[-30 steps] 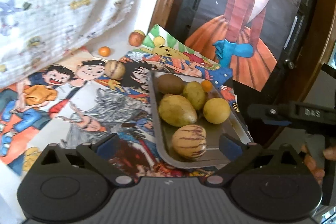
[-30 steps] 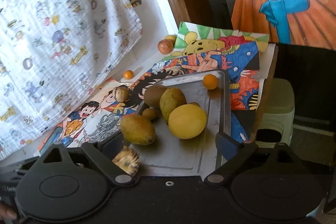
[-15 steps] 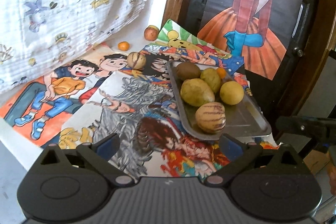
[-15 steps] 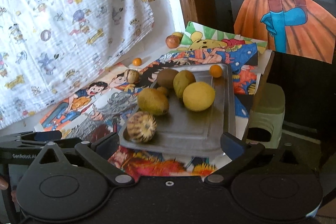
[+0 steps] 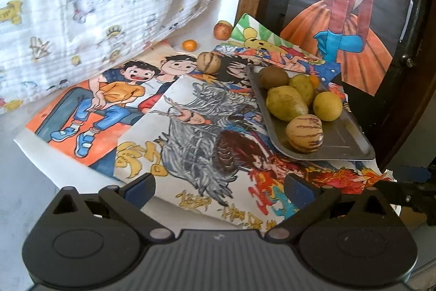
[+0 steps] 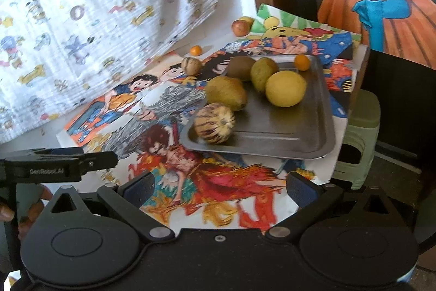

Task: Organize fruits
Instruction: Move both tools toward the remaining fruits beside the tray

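Nearest me, my left gripper [image 5: 220, 187] and right gripper [image 6: 220, 186] both hang empty, their blue-padded fingers spread wide over glossy cartoon posters [image 5: 190, 132] covering the table. Beyond them sits a shallow, rounded-corner metal tray [image 6: 313, 127], dull grey and smooth. In it I see a striped, cream-coloured melon [image 6: 214, 123] at the near edge, then two lumpy green-yellow mangoes [image 6: 225, 92], a smooth round lemon [image 6: 285, 88], a fuzzy brown kiwi [image 6: 241, 68] and a small orange [image 6: 302, 62]. Farther off, loose on the posters: another striped fruit [image 5: 208, 62], a tangerine [image 5: 189, 45], an apple [image 5: 222, 29], near a crinkled printed cloth [image 5: 95, 4].
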Action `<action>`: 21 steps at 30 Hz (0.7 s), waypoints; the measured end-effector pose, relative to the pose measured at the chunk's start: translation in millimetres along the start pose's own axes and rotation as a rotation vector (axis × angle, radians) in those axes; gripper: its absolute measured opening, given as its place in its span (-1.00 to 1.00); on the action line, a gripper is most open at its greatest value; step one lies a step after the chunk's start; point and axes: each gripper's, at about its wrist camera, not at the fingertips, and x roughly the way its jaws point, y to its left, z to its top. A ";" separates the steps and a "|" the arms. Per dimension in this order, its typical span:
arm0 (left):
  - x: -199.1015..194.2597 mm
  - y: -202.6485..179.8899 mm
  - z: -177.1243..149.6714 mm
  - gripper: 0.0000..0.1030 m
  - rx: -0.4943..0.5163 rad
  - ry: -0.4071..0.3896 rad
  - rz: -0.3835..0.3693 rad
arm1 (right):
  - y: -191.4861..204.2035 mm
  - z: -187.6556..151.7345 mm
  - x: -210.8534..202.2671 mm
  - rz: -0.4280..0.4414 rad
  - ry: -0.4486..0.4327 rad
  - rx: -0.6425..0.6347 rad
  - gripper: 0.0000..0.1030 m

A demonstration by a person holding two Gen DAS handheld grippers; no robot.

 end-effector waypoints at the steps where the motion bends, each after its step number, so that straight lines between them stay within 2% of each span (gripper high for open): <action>1: -0.1 1.0 -0.2 0.99 -0.001 0.001 0.002 | 3.2 -0.3 0.7 0.004 0.003 -0.006 0.99; 13: -2.2 24.6 8.5 0.99 -0.042 -0.003 0.065 | 32.8 13.3 10.1 0.069 0.018 -0.063 0.99; 17: -1.8 38.0 23.1 0.99 -0.053 -0.026 0.101 | 42.8 37.7 12.2 0.107 0.022 -0.103 0.99; 21: 1.4 48.9 42.2 0.99 -0.056 -0.063 0.123 | 55.7 77.0 14.1 0.140 0.006 -0.161 0.99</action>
